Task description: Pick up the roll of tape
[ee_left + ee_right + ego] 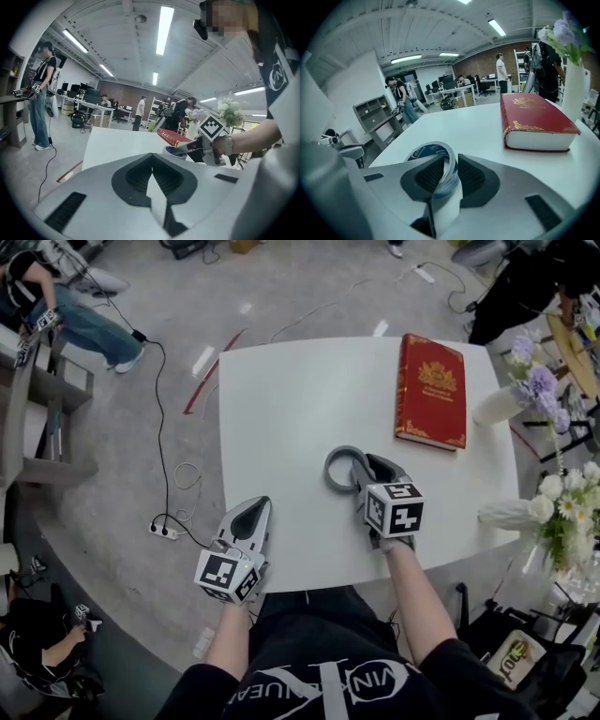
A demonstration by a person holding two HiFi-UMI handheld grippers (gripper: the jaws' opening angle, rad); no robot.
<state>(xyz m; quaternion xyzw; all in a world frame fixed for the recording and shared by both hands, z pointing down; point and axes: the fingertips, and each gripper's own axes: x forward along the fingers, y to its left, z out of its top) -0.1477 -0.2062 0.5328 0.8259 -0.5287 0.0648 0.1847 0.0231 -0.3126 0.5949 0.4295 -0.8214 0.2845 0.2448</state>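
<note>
The roll of tape [330, 470], a grey ring with a blue-printed core [429, 152], lies flat on the white table [291, 409] just in front of me. My right gripper [367, 465] reaches down onto the roll's right side. In the right gripper view [450, 161] one jaw sits inside the ring and the other outside, and both pads lie against its wall. My left gripper [261, 504] hangs at the table's near left edge, shut and empty [152, 168]. From it I see the tape [176, 152] and the right gripper to the right.
A thick red book [431, 390] lies on the table beyond the tape, to its right [532, 117]. Two white vases with flowers [497, 404] [506, 514] stand along the table's right edge. Cables and a power strip [164, 532] lie on the floor to the left.
</note>
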